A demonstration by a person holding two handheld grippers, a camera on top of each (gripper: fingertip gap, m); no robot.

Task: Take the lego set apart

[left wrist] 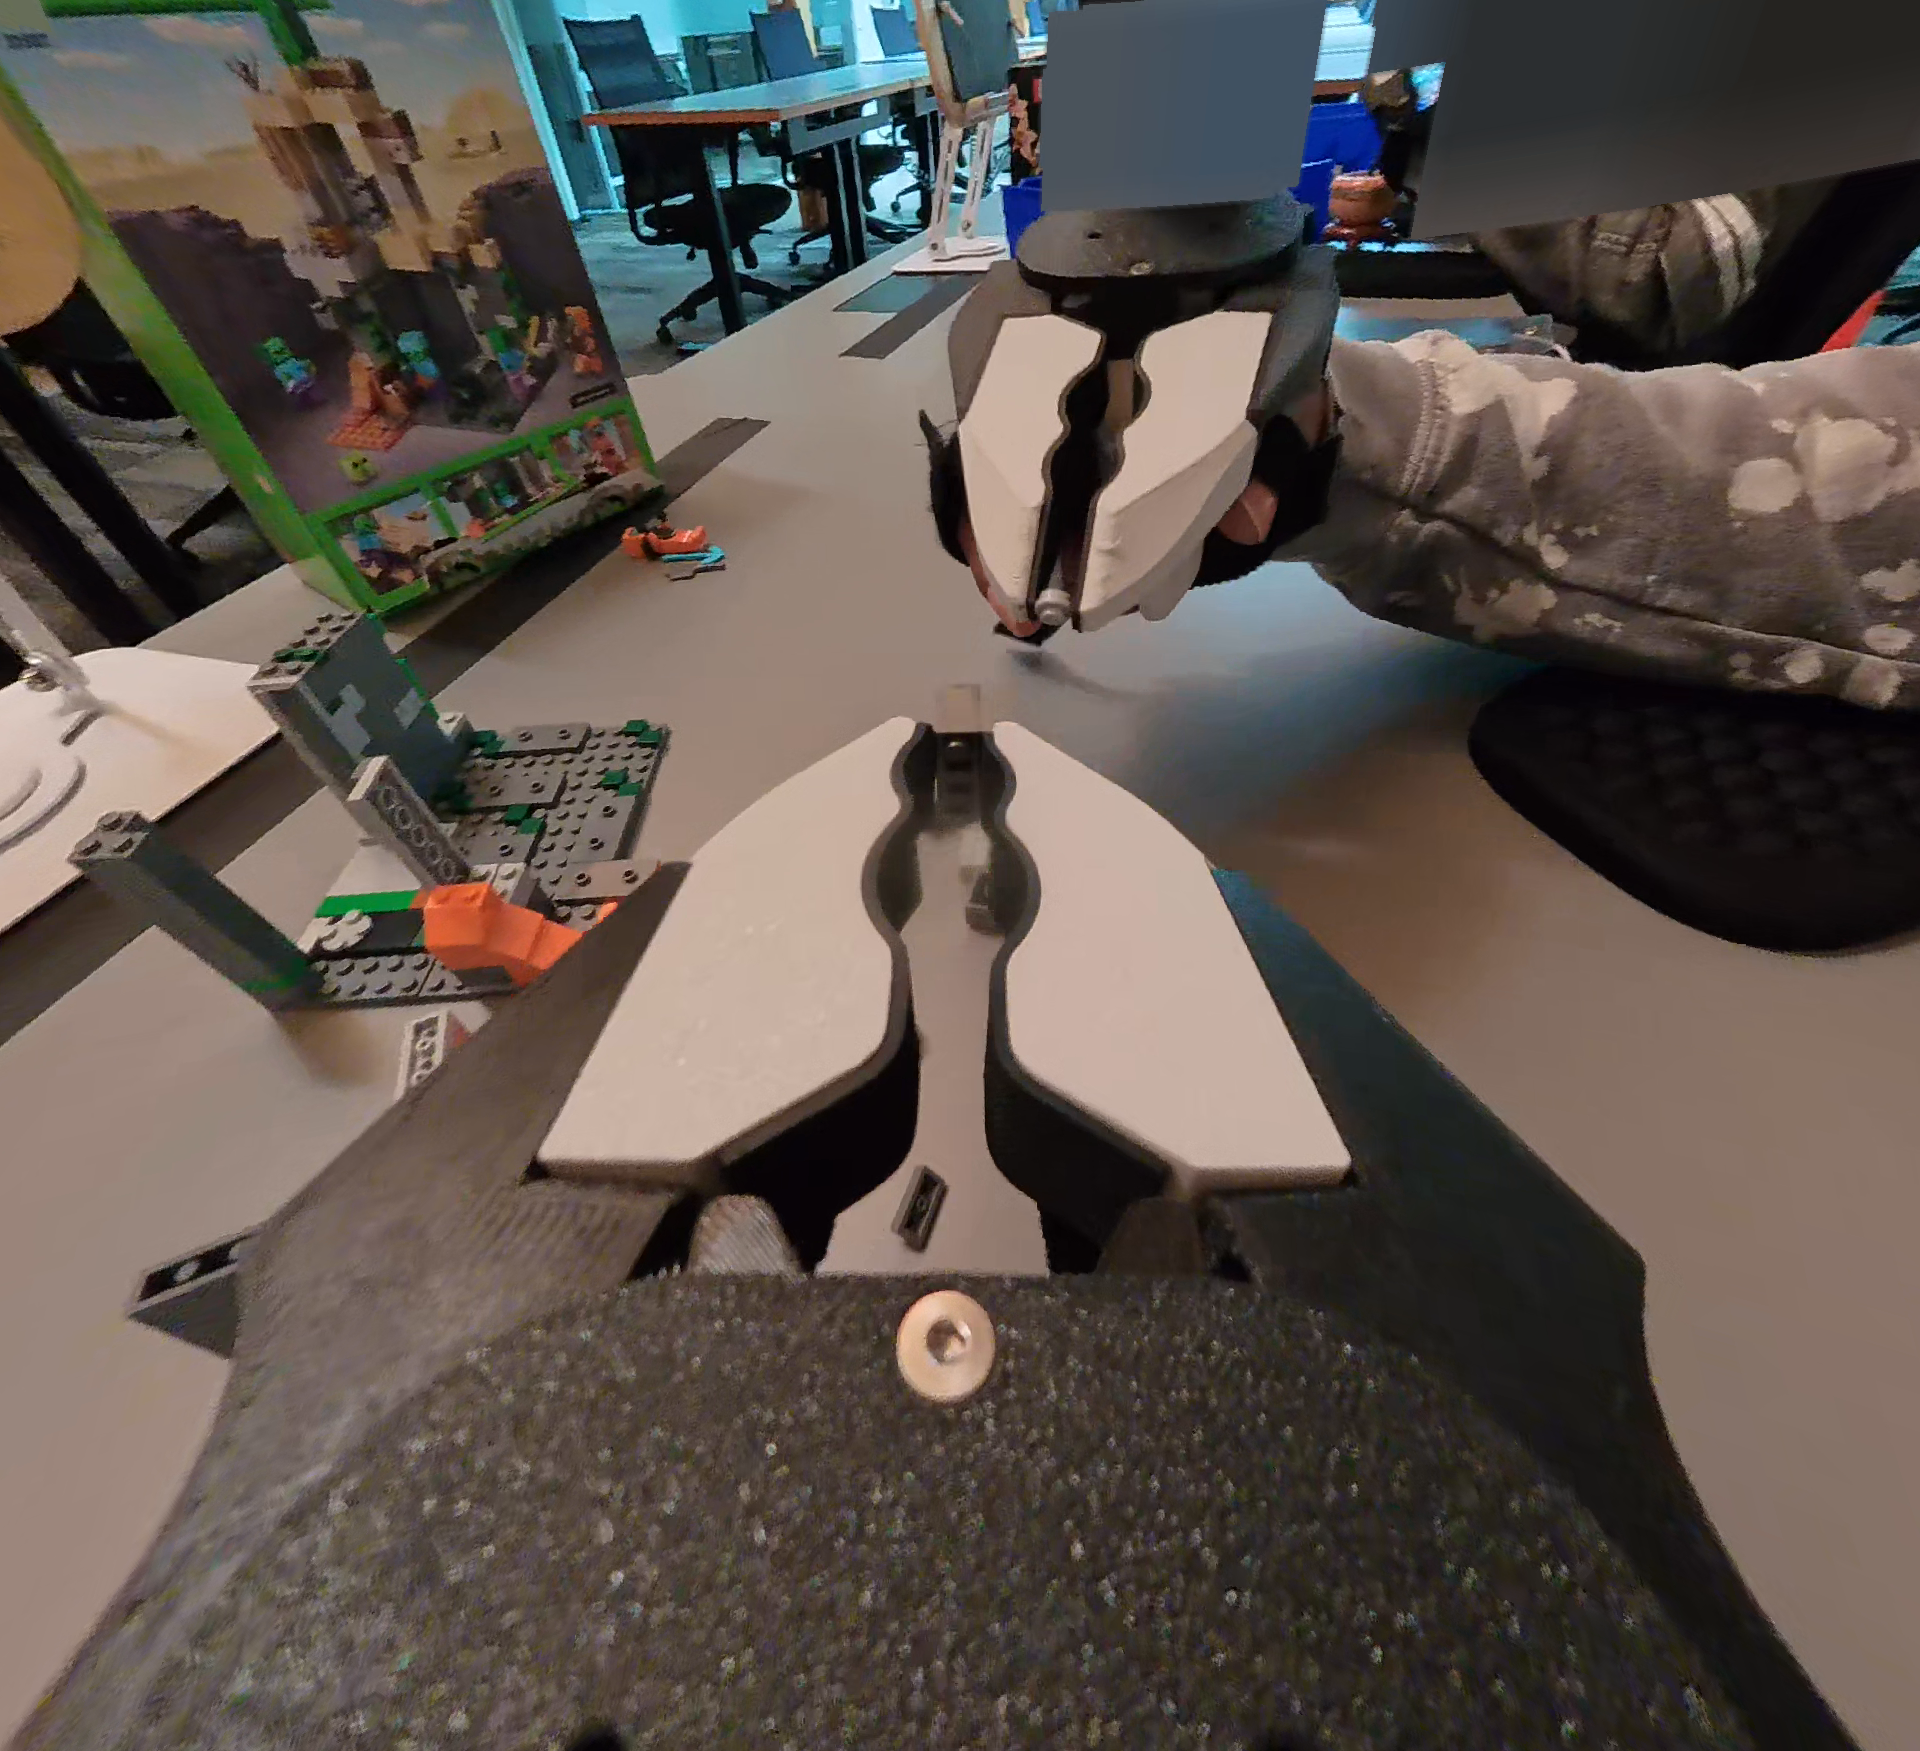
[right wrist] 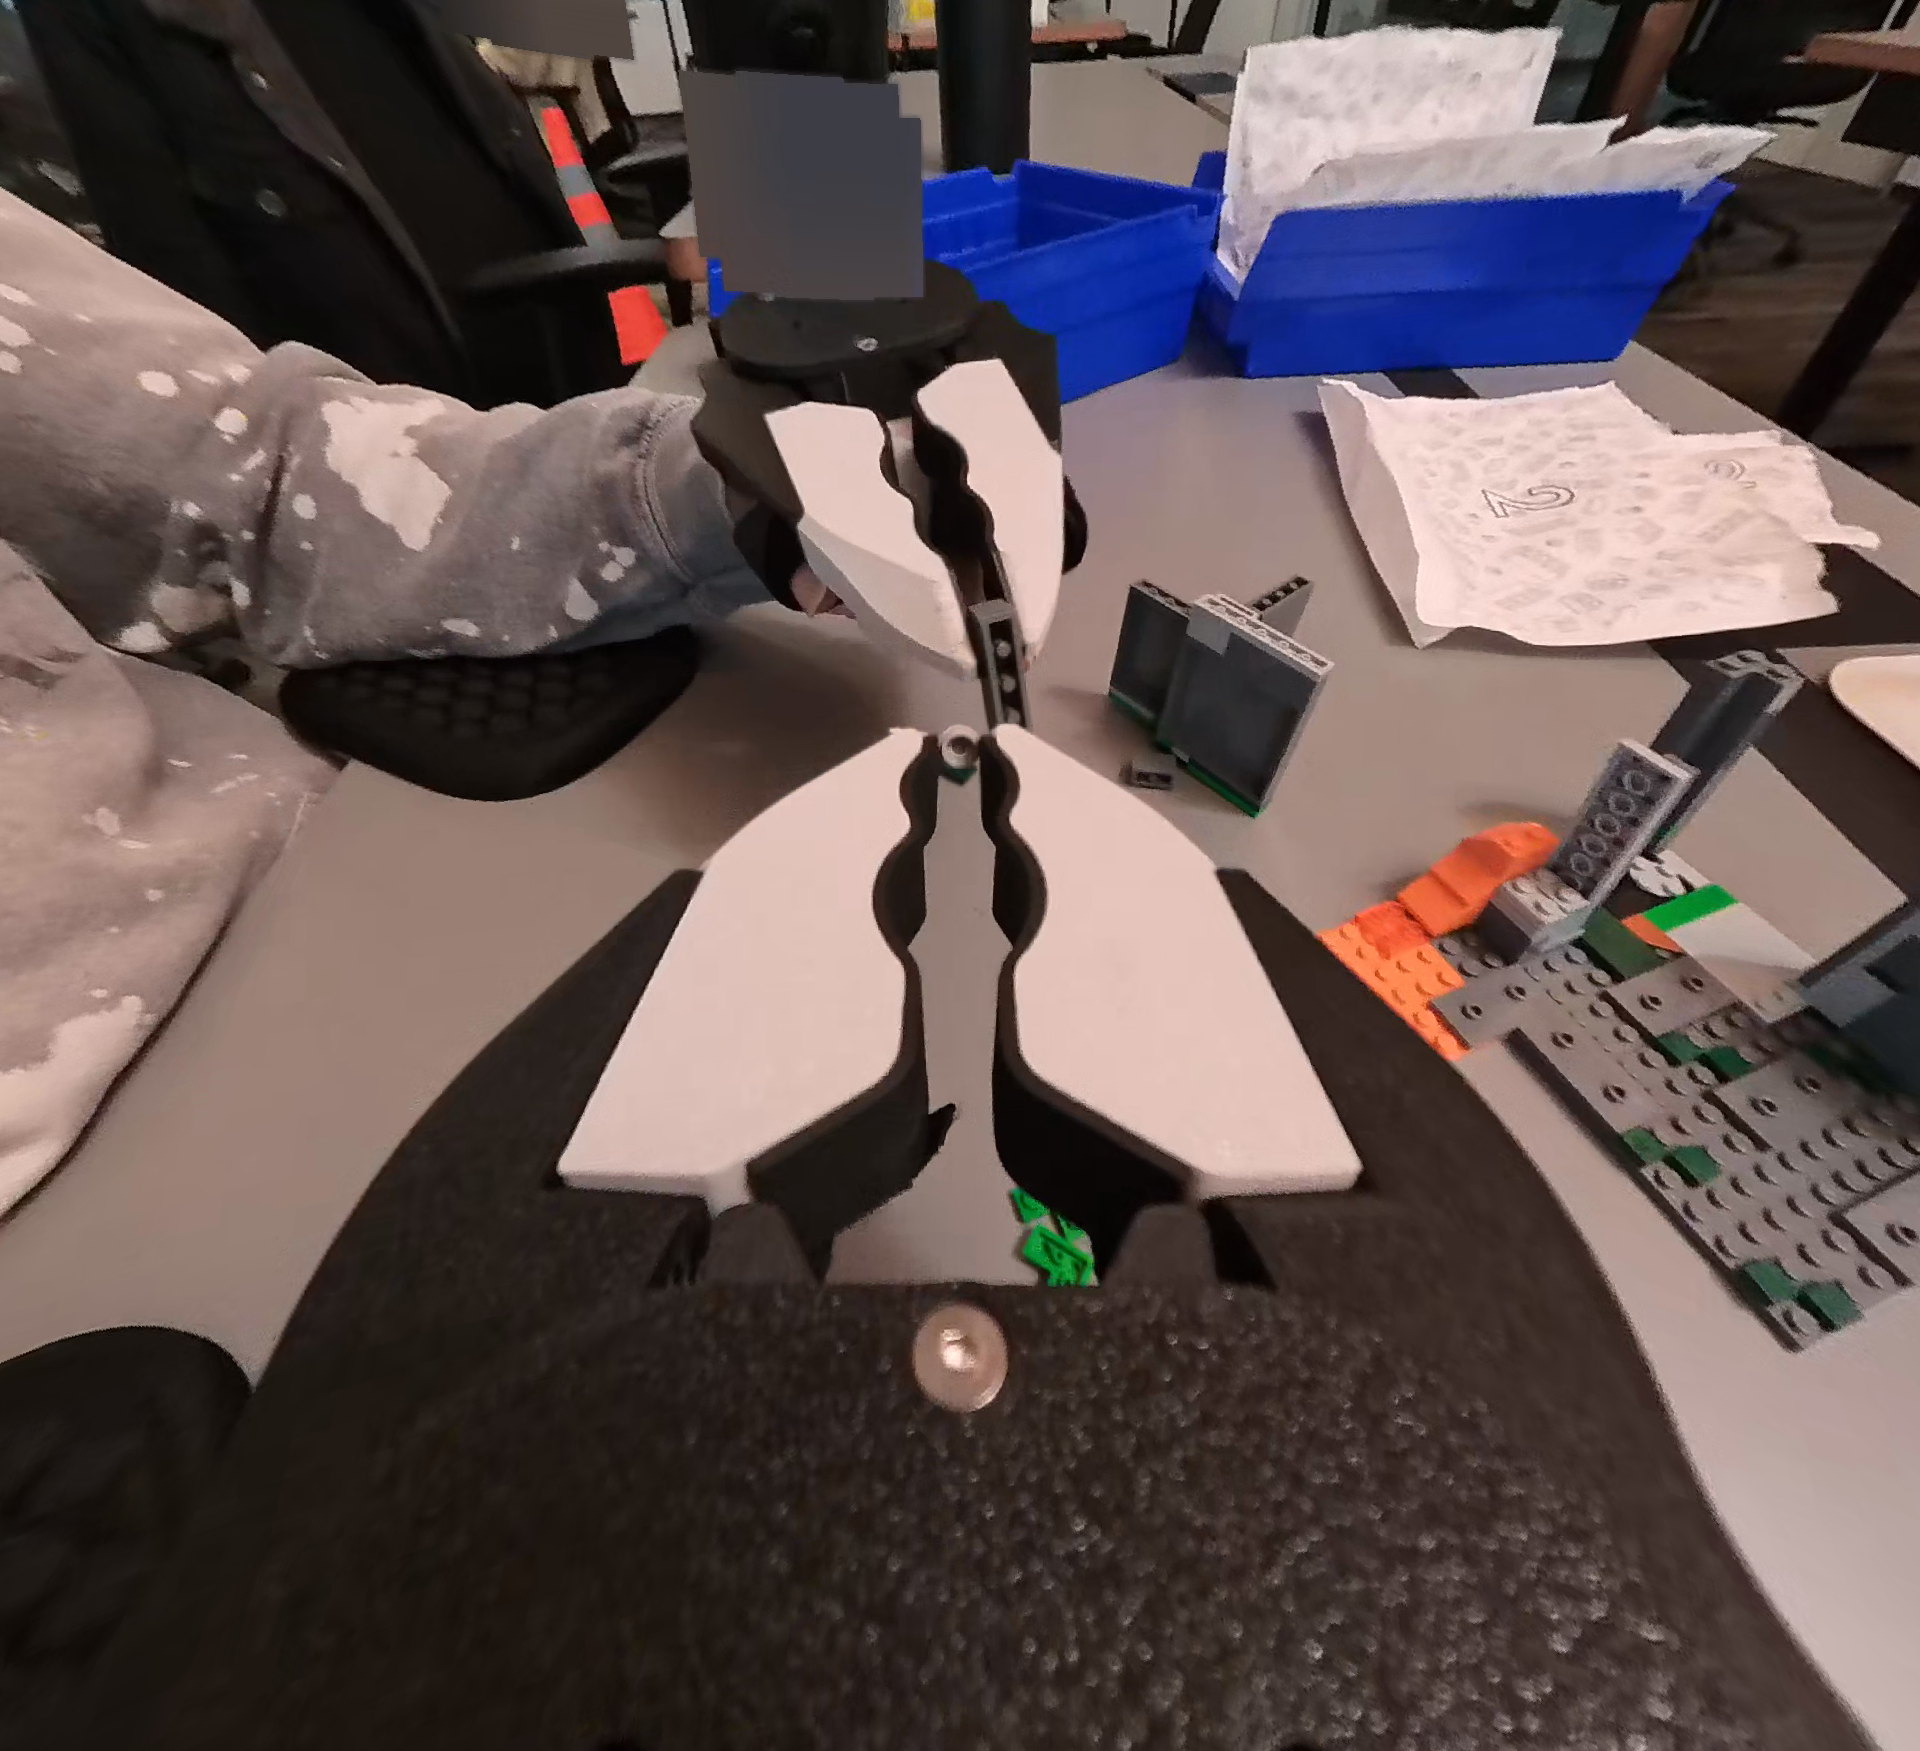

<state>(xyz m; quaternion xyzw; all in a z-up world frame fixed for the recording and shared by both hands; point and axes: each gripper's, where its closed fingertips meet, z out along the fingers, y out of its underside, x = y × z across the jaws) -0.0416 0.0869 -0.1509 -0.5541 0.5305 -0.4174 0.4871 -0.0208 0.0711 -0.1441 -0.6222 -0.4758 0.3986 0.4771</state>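
Grey table [right wrist: 1299,475] in an open office carries everything. Nearest, the right tongs [right wrist: 961,751] are pinched onto a small round grey peg [right wrist: 957,752]. Facing them, the left tongs [right wrist: 997,652] are clamped on a thin dark grey holed beam [right wrist: 1004,662] that points down between the two. Right of both sits the half-stripped lego set [right wrist: 1714,1078] on its grey studded base. Farther back stand blue bins [right wrist: 1434,267].
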